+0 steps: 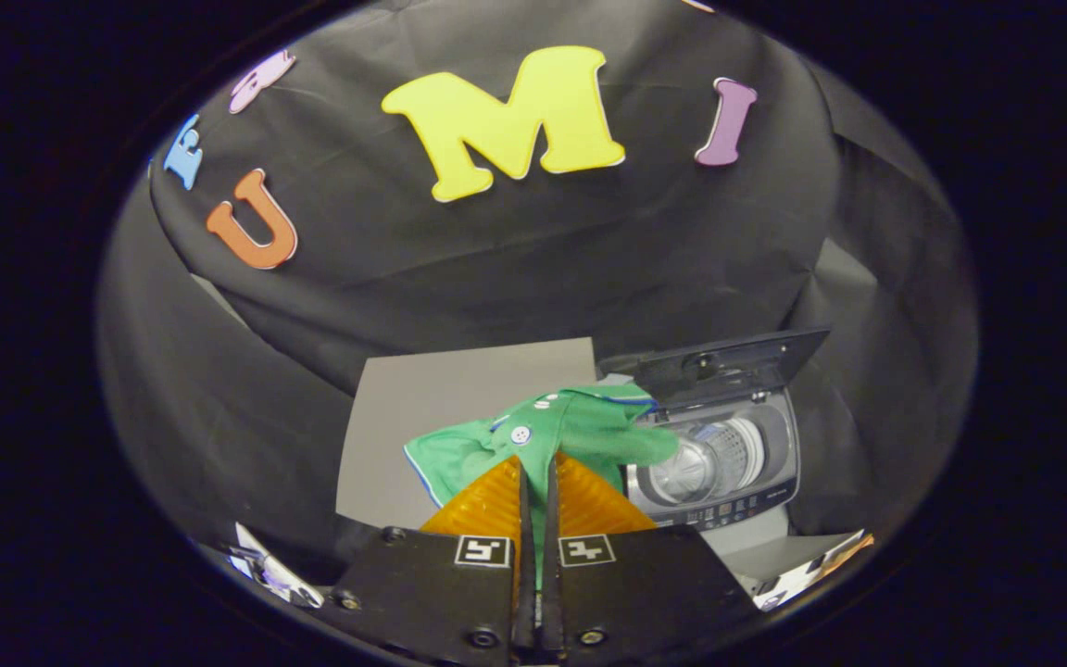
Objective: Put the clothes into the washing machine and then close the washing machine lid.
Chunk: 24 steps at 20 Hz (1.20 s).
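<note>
A small green shirt [580, 431] with white buttons and blue trim hangs bunched just ahead of my fingers. My gripper [536, 468] is shut on the shirt, a thin strip of green cloth showing between the two fingers. Beyond the shirt and to its right stands a toy top-loading washing machine [728, 463]. Its dark lid [728, 361] is raised at the back, and the round drum [709, 459] shows inside. Part of the shirt overlaps the machine's left edge.
A grey board [432, 408] lies flat under and left of the shirt. Black cloth walls close in behind and at both sides. Some printed paper scraps [265, 565] lie low on the left, and more paper [811, 570] on the right.
</note>
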### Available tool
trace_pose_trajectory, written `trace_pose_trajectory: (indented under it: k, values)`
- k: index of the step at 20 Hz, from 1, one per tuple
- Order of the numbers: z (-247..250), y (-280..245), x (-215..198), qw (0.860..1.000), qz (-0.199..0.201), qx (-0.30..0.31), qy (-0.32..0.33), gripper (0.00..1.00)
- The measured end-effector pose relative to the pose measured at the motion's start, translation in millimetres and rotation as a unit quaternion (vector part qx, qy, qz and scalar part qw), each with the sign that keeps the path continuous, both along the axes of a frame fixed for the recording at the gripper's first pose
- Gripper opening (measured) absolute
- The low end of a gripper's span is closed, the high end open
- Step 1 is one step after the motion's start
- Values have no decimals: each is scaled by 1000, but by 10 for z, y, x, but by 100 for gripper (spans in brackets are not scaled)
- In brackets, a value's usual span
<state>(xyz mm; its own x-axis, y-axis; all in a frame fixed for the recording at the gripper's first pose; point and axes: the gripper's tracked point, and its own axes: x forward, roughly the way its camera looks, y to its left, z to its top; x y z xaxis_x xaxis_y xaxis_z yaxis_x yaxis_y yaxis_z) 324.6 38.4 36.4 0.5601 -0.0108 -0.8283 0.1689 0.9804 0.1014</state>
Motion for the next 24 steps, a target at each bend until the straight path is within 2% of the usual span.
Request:
trace_pose_trajectory:
  k: [5,15,19,24]
  values:
    - [244,-464,-243,998,-54,1,-22,6]
    - [505,-1591,-924,988,-141,-34,-55,6]
    - [585,-1939,-1070,986,-154,-39,-58,6]
    - [440,-2241,-1024,987,-148,-19,-52,6]
